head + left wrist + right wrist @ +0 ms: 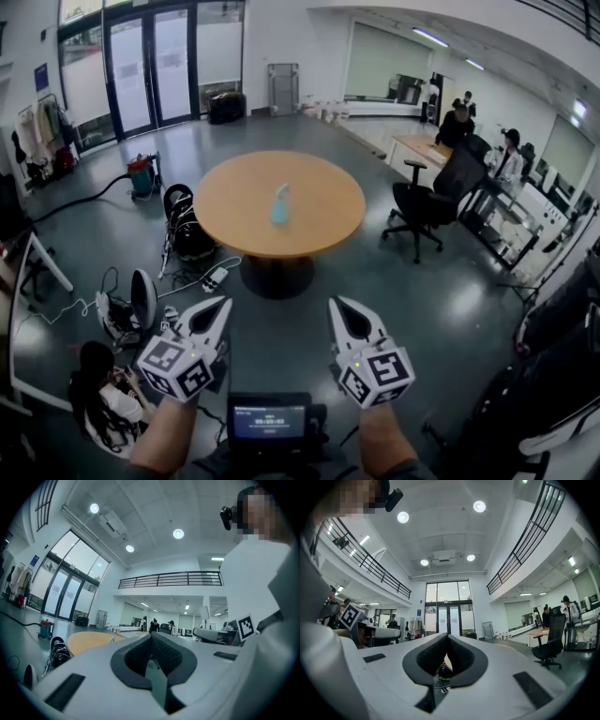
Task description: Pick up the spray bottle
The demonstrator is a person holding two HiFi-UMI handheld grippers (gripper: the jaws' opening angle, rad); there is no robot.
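From your head, the spray bottle (280, 204) on the table (319, 202) is too small to show you its trigger or label. Your forearms (169, 436) run off the bottom edge, and the print on the screen (269, 422) between them is unreadable. In the left gripper view, the left gripper (151, 637) covers most of the table with its own body, with just the bottle's tip poking above it. In the right gripper view, the right gripper (447, 637) blocks the table but for a sliver between the pads (461, 656).
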